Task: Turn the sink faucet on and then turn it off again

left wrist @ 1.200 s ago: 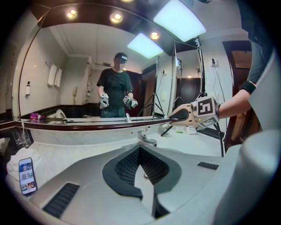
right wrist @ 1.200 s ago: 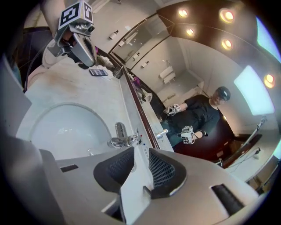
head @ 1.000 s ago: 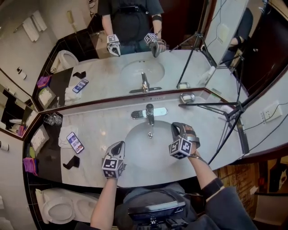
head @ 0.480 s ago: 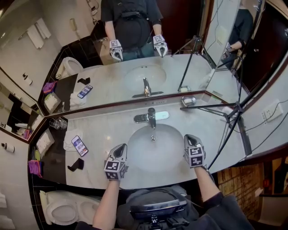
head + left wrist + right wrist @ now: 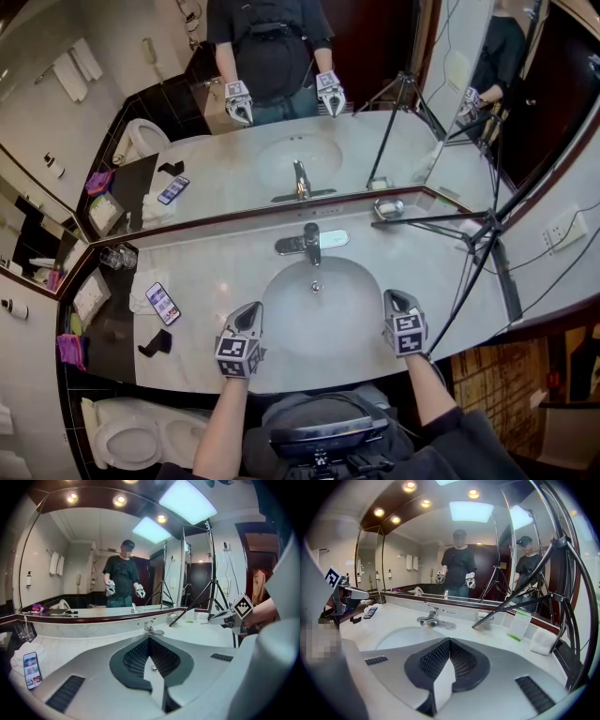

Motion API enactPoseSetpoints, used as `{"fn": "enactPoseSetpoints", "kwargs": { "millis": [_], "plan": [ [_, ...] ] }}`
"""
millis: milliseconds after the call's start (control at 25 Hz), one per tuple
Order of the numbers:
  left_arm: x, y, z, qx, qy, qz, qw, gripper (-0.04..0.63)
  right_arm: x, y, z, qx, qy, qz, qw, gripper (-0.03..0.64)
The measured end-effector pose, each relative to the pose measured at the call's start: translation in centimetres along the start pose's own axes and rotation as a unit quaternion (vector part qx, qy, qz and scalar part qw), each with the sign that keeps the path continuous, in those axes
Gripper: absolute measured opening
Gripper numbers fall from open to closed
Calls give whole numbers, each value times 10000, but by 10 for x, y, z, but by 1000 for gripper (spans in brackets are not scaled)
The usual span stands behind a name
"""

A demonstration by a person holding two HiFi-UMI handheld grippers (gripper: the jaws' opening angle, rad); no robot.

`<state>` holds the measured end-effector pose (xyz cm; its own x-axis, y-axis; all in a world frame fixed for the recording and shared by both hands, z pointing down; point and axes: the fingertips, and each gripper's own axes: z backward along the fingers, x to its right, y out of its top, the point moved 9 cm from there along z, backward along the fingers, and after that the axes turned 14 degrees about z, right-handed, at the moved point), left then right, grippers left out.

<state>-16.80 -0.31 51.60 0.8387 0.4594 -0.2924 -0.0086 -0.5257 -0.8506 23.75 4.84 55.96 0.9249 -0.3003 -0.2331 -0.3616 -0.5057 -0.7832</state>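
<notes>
The chrome faucet (image 5: 310, 241) stands behind the white oval basin (image 5: 319, 305), its lever level over its base plate; no water shows. My left gripper (image 5: 248, 310) hangs shut over the counter at the basin's front left rim, well short of the faucet. My right gripper (image 5: 394, 298) hangs shut at the front right rim, also apart from the faucet. In the left gripper view the jaws (image 5: 150, 637) meet with nothing between them, the faucet (image 5: 151, 626) far ahead. In the right gripper view the jaws (image 5: 449, 641) meet too, with the faucet (image 5: 431, 616) ahead on the left.
A phone (image 5: 160, 302), a white cloth (image 5: 141, 286), drinking glasses (image 5: 116, 256) and a small black thing (image 5: 155, 342) lie left of the basin. A tripod (image 5: 473, 246) leans over the counter's right end beside a metal soap dish (image 5: 389, 208). A mirror (image 5: 281, 150) backs the counter.
My right gripper has drawn back from over the basin near the faucet to the front right rim and has rolled so its marker cube faces up. The left gripper has stayed put.
</notes>
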Motion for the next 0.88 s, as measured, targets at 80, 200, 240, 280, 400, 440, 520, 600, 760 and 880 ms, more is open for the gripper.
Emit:
{"fn": "enactPoseSetpoints", "kwargs": {
  "millis": [80,200,240,280,400,440,520,600,760,880],
  "plan": [
    [1,-1,-1,-26,-23,-39,10000,-5,1,0,-1,-9,5,63,10000,18],
    [5,-1,0,27,-53,-69,10000,-5,2,1,-3,24,8,141,9999,18],
    [5,-1,0,45,-48,-73,10000,-5,1,1,-4,24,10,162,9999,18],
    [5,-1,1,58,-41,-71,9999,-5,0,2,-5,16,13,183,9998,18],
    [4,-1,1,67,-29,-49,10000,-5,-3,8,-4,-22,48,236,9997,19],
    [4,-1,1,66,-23,-47,10000,-5,-4,13,-3,-25,72,250,9997,20],
    [4,0,0,66,2,-60,10000,-5,-5,19,-5,-16,116,305,9995,20],
    [3,0,-2,63,14,-64,10000,-5,-6,23,-8,-16,144,433,9990,20],
    [2,-1,-3,33,8,-56,10000,-5,-10,35,-17,-17,145,939,9955,20],
    [2,-3,-5,18,29,-40,10000,-5,-15,40,-33,9,196,1403,9899,21]
  ]
}}
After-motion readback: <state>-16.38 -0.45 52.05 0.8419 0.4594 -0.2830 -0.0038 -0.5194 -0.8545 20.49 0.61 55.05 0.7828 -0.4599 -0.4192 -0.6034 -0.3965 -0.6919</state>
